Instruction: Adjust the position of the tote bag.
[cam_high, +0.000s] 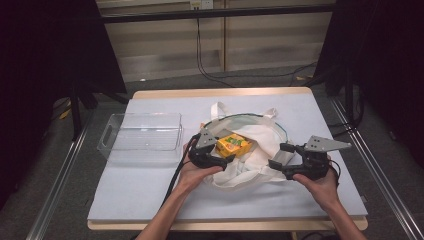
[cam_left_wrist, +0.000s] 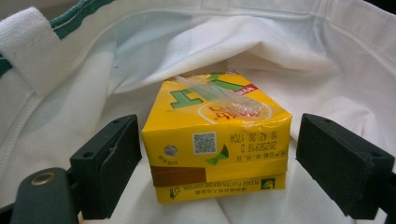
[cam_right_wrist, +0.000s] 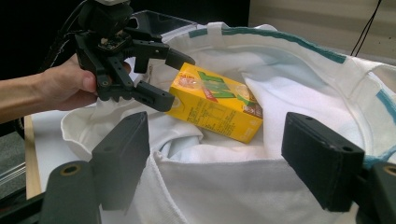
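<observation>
A yellow juice box (cam_high: 233, 145) lies on its side in the mouth of a white cloth bag (cam_high: 262, 134) with green trim. In the left gripper view the box (cam_left_wrist: 215, 140) sits between my left gripper's (cam_left_wrist: 219, 163) black jaws, with a thin gap at each pad; the gripper is open. From the right gripper view, that left gripper (cam_right_wrist: 175, 80) straddles the near end of the box (cam_right_wrist: 215, 105). My right gripper (cam_high: 280, 155) stands open at the bag's right front rim, the white fabric (cam_right_wrist: 303, 60) lying loose between its jaws (cam_right_wrist: 224, 158).
A clear plastic bin (cam_high: 142, 131) sits to the left of the bag on the pale blue mat (cam_high: 150, 185). The wooden table edge (cam_high: 225, 225) runs along the front. Black stands and cables are beyond the far edge.
</observation>
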